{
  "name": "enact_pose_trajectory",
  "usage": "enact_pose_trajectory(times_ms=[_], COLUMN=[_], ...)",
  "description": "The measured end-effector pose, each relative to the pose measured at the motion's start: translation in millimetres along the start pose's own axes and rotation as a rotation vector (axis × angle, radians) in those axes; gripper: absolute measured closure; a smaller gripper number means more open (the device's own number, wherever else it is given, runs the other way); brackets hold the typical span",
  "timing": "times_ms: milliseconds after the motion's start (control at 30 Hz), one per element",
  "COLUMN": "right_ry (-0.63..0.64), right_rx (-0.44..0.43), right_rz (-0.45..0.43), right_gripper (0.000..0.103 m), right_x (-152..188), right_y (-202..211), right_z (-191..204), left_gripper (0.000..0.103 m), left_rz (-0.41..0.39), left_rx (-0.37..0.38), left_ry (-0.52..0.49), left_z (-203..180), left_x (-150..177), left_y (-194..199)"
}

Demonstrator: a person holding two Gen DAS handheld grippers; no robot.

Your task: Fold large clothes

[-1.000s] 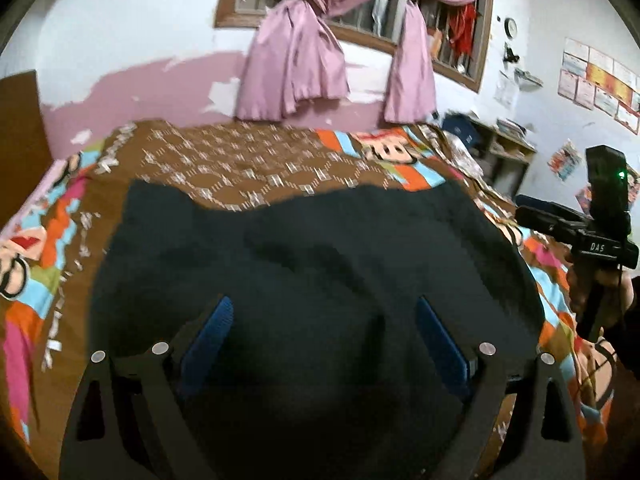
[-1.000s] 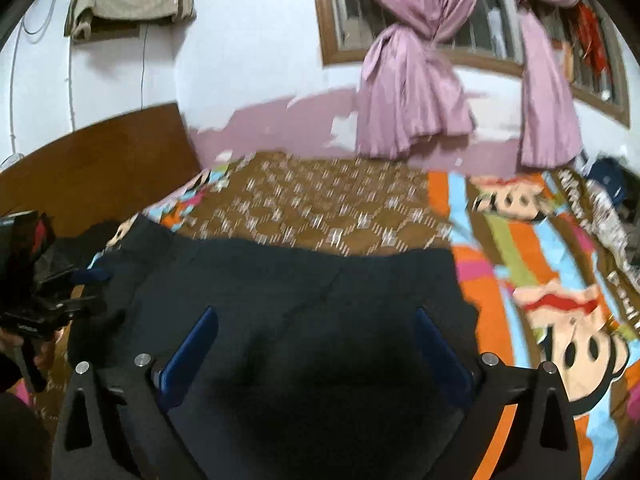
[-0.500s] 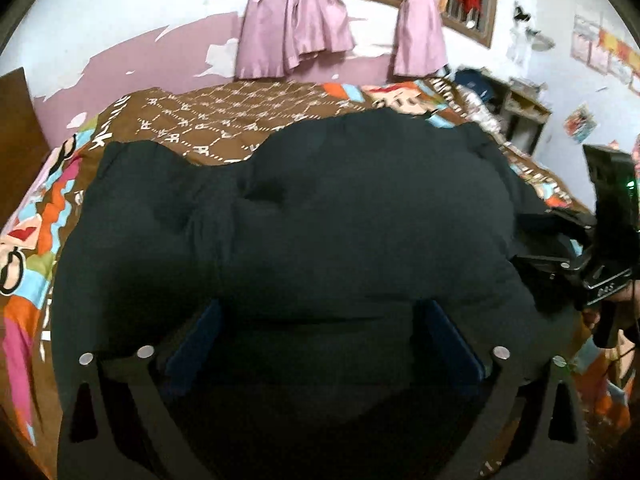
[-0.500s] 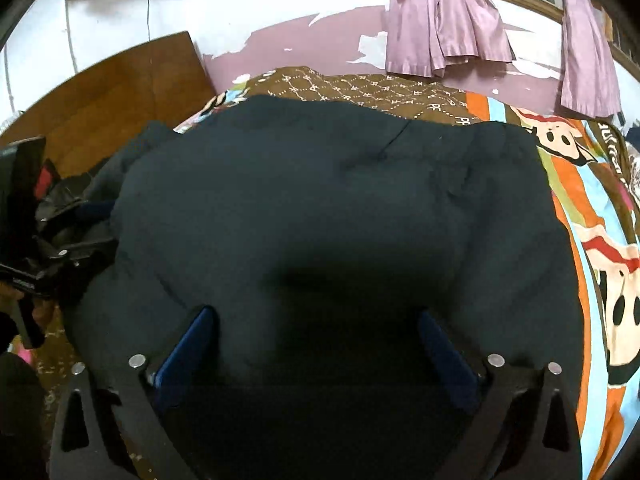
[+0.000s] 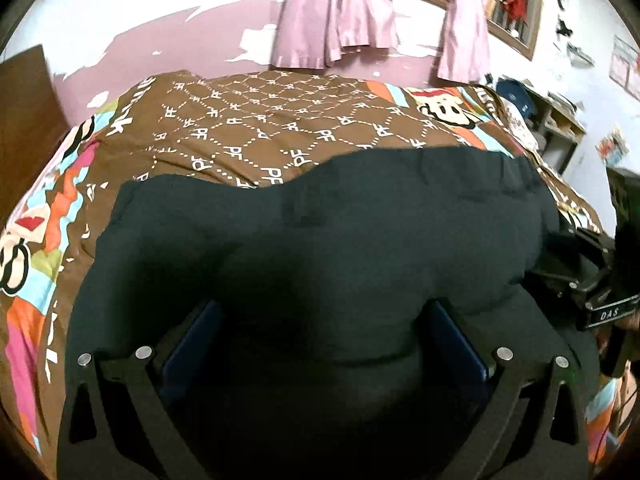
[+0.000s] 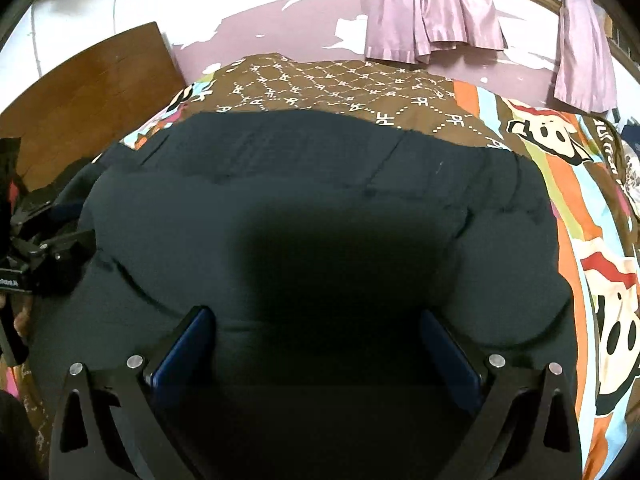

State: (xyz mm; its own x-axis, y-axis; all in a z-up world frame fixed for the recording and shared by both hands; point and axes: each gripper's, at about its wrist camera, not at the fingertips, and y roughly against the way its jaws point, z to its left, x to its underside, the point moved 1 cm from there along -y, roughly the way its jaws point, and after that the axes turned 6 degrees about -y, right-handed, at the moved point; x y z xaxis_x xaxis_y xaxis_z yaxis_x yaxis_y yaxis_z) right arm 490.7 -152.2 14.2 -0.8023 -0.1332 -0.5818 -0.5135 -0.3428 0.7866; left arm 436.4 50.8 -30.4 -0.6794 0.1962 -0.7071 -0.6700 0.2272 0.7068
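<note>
A large black garment (image 5: pixel 320 248) lies on the bed, its near part doubled over into a thick fold; it also fills the right wrist view (image 6: pixel 312 220). My left gripper (image 5: pixel 320 332) stands with its blue-padded fingers (image 5: pixel 192 344) wide apart, and the folded cloth bulges between them. My right gripper (image 6: pixel 316 340) is likewise wide open over the cloth, blue fingers (image 6: pixel 184 348) either side of a dark fold. Each gripper shows at the edge of the other's view: the right one (image 5: pixel 600 292), the left one (image 6: pixel 36 248).
The bed has a brown patterned and cartoon-print quilt (image 5: pixel 280 128). A wooden headboard (image 6: pixel 80 96) stands at the left. Pink curtains (image 5: pixel 340 16) hang on the far wall. Shelves with clutter (image 5: pixel 552 112) stand at the right.
The garment's lifted edge has been carried forward and laid down, so the far quilt shows again. Both grippers have come lower over the fold.
</note>
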Motion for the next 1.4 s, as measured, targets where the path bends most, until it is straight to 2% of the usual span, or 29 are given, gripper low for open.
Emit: enact_pose_trajectory(times_ms=[200,267,500,800,967,1400], right_ry=[0.077,0.062,-0.025,-0.015,0.005,-0.015], right_rx=[0.021,0.017,-0.007,-0.008,0.009,-0.026], right_rz=[-0.005,0.004,0.012,0.019,0.028,0.023], right_gripper=[0.000,0.000,0.000,0.000,0.000,0.000], right_x=[-11,-16,-15,-8,-5,1], right_y=[-15,-19,-26,-30,-35,-36], right_z=[-6,-13,-34,-30,-28,-33], left_gripper=[0.001,0.001,0.001,0.001,0.001,0.001], left_rz=[0.023,0.033,-0.008,0.010,-0.001,-0.005], left_rx=[-0.010,-0.005,0.056,0.064,0.037,0.038], left_ry=[-0.022,-0.018,0.059,0.060,0.039,0.034], left_z=[-1,-1,14,8,2,1], left_x=[-8,-13,-15,-9,-6,-2], left_y=[-12,-18,-24,-29,-31,-34])
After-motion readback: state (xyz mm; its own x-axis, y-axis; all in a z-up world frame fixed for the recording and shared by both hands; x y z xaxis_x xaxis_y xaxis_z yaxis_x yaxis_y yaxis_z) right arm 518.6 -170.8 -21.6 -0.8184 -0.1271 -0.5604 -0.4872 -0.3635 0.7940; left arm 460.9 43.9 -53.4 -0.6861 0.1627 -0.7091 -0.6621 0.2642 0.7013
